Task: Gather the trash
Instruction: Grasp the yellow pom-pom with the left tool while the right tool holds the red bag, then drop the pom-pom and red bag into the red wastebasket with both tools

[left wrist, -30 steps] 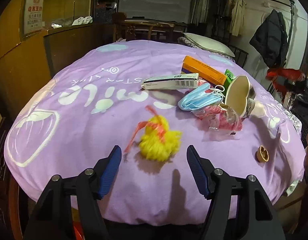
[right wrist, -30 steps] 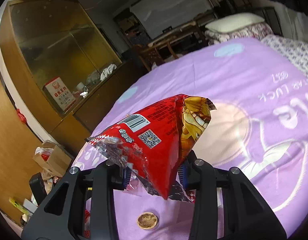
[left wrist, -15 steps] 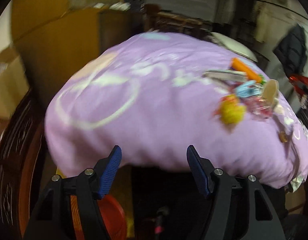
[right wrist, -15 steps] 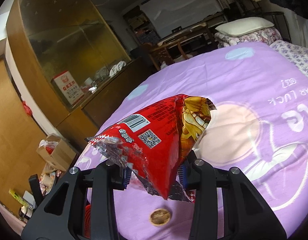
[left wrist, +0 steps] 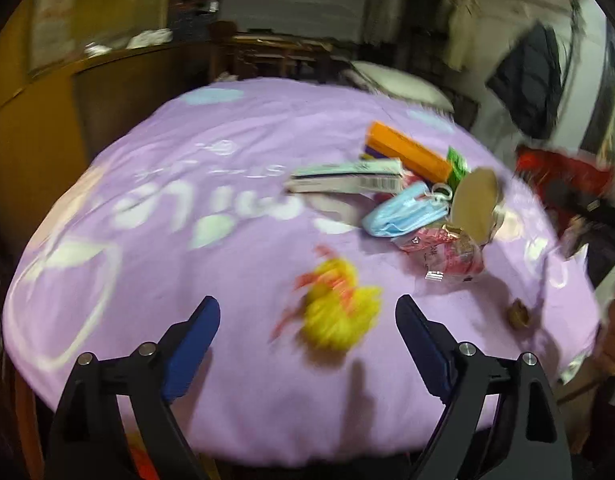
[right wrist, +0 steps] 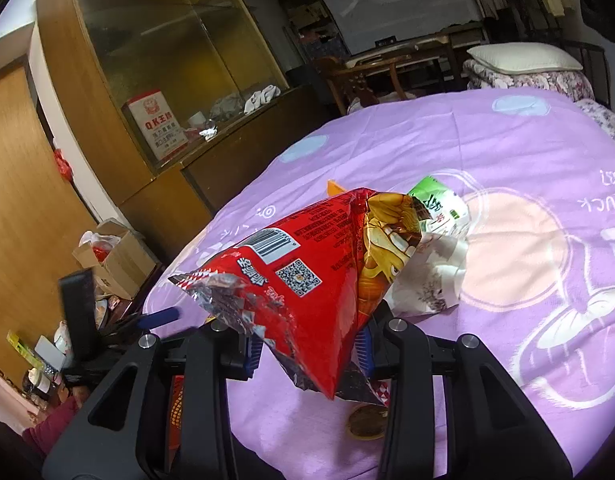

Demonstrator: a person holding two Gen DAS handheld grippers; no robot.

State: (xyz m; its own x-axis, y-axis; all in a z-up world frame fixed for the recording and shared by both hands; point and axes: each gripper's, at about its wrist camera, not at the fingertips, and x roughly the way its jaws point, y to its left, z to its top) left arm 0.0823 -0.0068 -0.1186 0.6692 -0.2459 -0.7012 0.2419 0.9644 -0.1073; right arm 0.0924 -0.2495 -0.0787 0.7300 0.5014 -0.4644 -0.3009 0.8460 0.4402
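Trash lies on a round table under a purple cloth [left wrist: 187, 240]. My left gripper [left wrist: 307, 306] is open, its jaws opening wider, nothing between the pads. A blurred yellow pompom with red strips [left wrist: 339, 316] lies just beyond its fingertips. Behind it are a pink wrapper [left wrist: 443, 252], blue face masks [left wrist: 403, 216], a tipped paper cup [left wrist: 475, 204], a white box [left wrist: 347, 178] and an orange box [left wrist: 407, 152]. My right gripper [right wrist: 307, 350] is shut on a red snack bag [right wrist: 319, 280], held above the cloth [right wrist: 507, 152].
A nut shell [left wrist: 517, 316] sits near the table's right edge, seen too under the bag [right wrist: 365, 420]. A green and white wrapper [right wrist: 439, 208] lies behind the bag. A wooden cabinet [right wrist: 167, 92] and a cardboard box [right wrist: 115, 260] stand left of the table.
The left view swung off to the table's edge and floor, then came back over the pompom with its jaws wider apart. The right gripper shifted with the bag, bringing the green wrapper into view.
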